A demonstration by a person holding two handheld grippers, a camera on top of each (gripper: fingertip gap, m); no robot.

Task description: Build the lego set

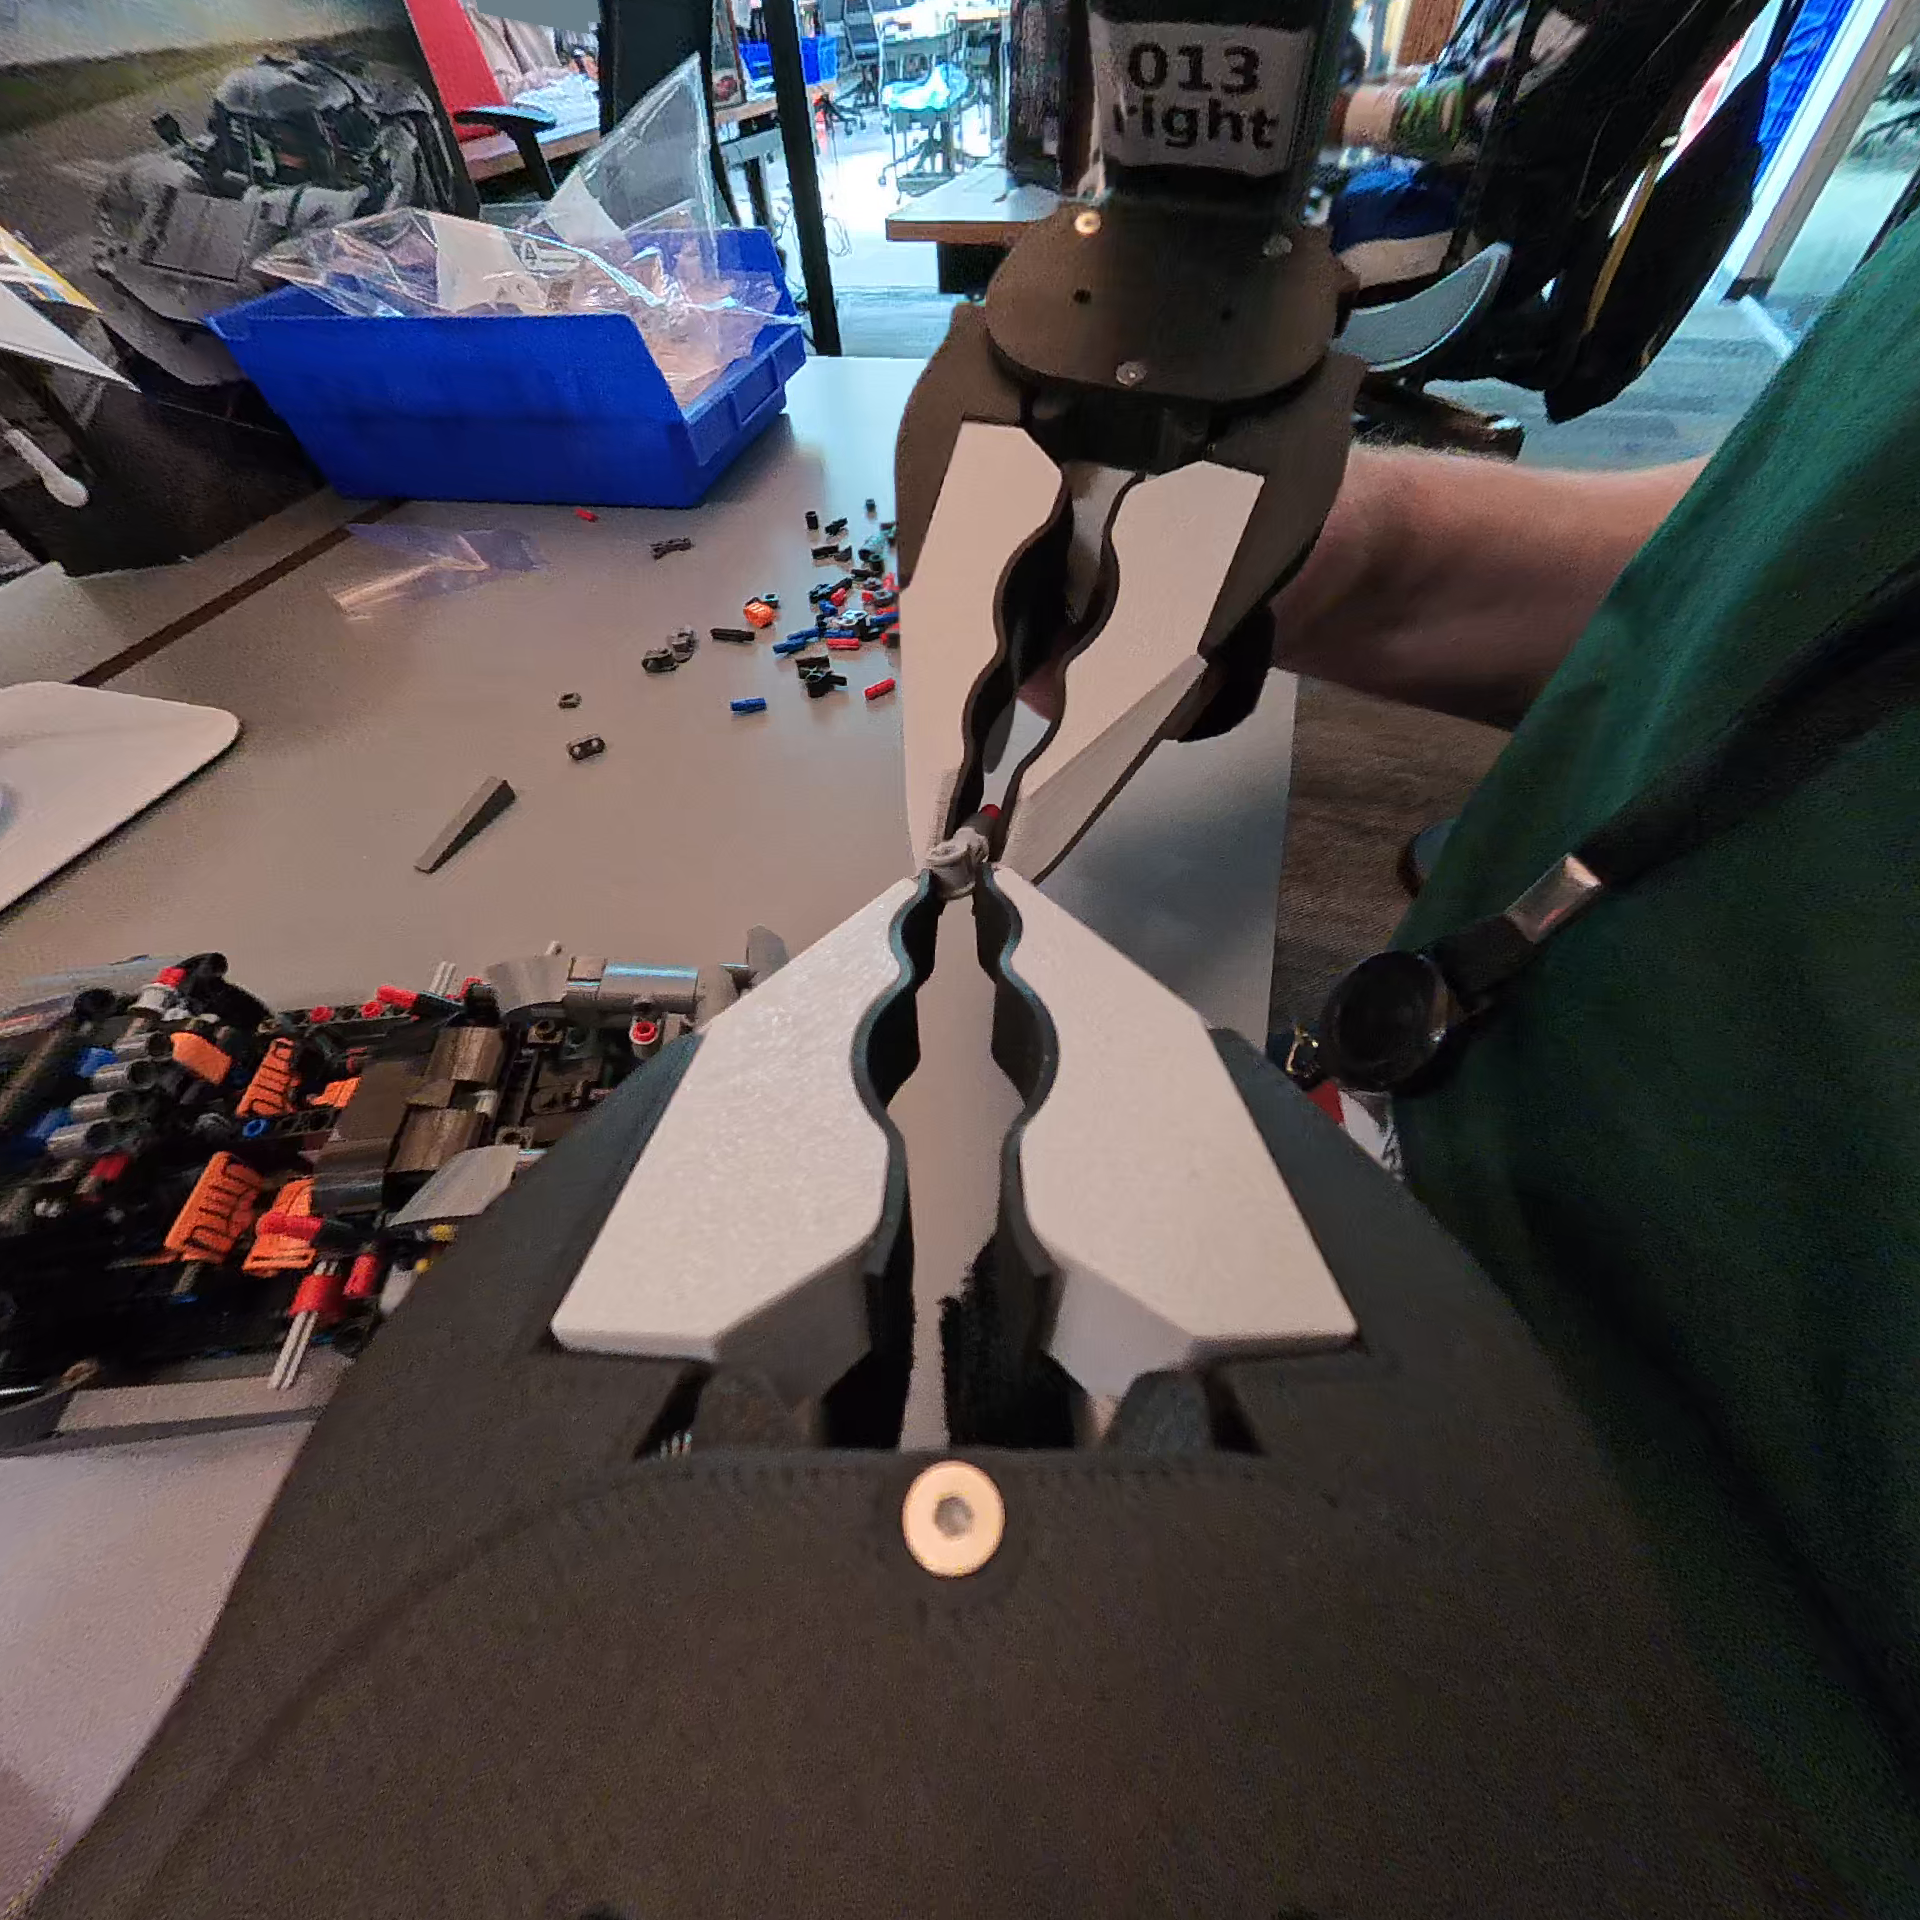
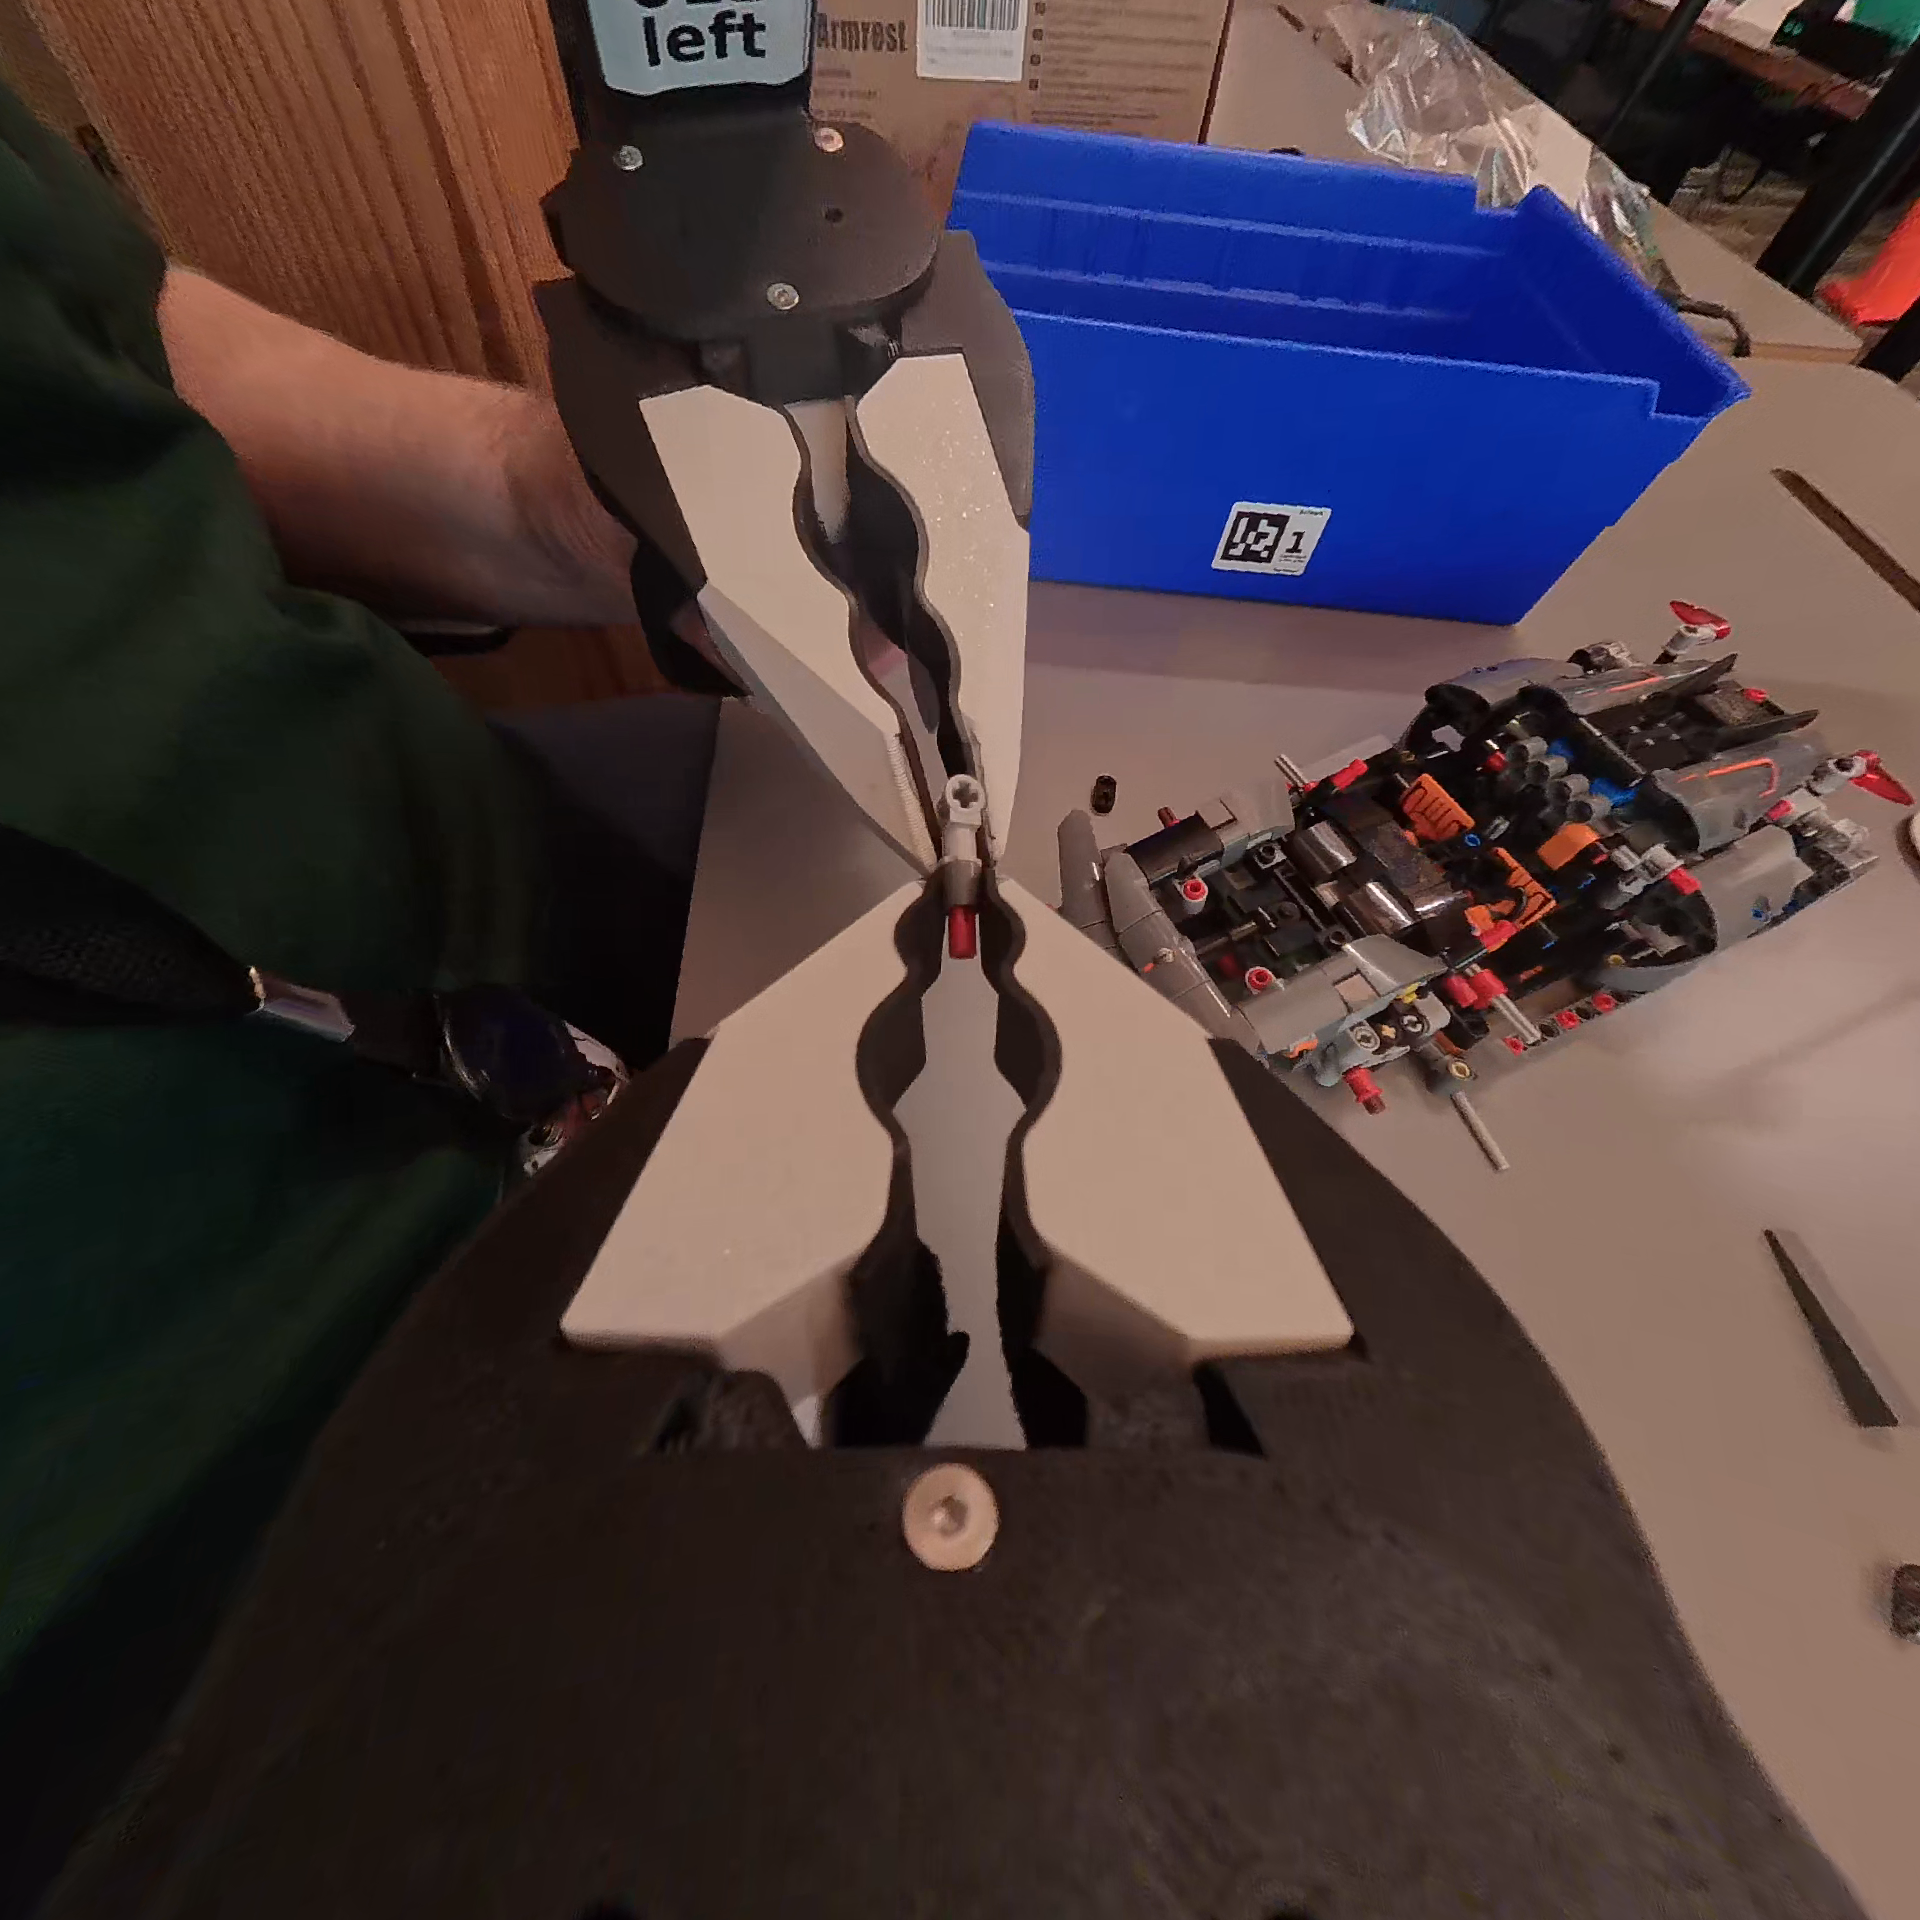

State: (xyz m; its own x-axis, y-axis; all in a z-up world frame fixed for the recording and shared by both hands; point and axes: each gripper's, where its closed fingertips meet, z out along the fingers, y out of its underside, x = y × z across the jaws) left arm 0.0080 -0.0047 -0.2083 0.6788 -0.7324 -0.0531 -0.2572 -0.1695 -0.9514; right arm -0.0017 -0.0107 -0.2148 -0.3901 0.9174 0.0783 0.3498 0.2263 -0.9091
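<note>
My left gripper (image 1: 954,891) and right gripper (image 2: 962,896) meet tip to tip above the table's near edge. The left one is shut on a light grey connector (image 1: 952,864) with a cross hole, which also shows in the right wrist view (image 2: 963,805). The right one is shut on a darker grey sleeve (image 2: 961,871) with a red pin end (image 2: 961,930) that lies back between its fingers. The two pieces touch end to end in one line. The half-built black, grey and orange lego car (image 1: 260,1122) lies on the table, also in the right wrist view (image 2: 1507,883).
A scatter of small loose pieces (image 1: 831,623) lies farther along the table. A blue bin (image 2: 1351,416) holds clear plastic bags (image 1: 499,260). A dark grey wedge piece (image 1: 468,821) lies alone. A white plate edge (image 1: 94,758) is at the left. The person's green shirt (image 1: 1714,935) is close by. My left and right fingertips are right by each other.
</note>
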